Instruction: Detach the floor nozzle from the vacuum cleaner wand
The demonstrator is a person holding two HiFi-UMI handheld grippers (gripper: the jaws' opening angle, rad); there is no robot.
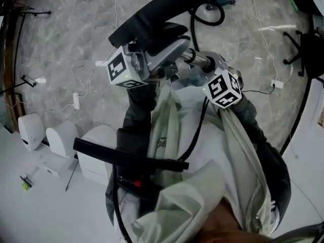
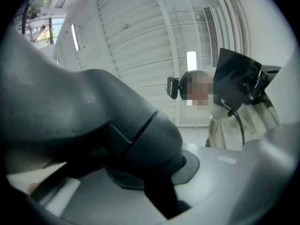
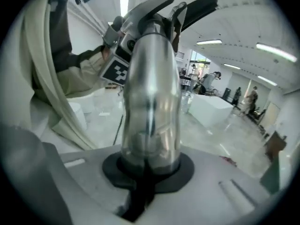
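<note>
Marble floor (image 1: 66, 29) below. Left gripper (image 1: 157, 65) pinches dark nozzle (image 2: 93, 116) neck. Right gripper (image 1: 205, 71) pinches silver wand (image 3: 150, 97). Both held chest-high. Opposed grips likely brace joint for pull-apart; joint appears still mated.

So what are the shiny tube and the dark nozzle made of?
The tube looks like polished metal: it is silvery, with mirror-like reflections. The nozzle is probably moulded plastic: dark grey, with a dull sheen and a seam line.
</note>
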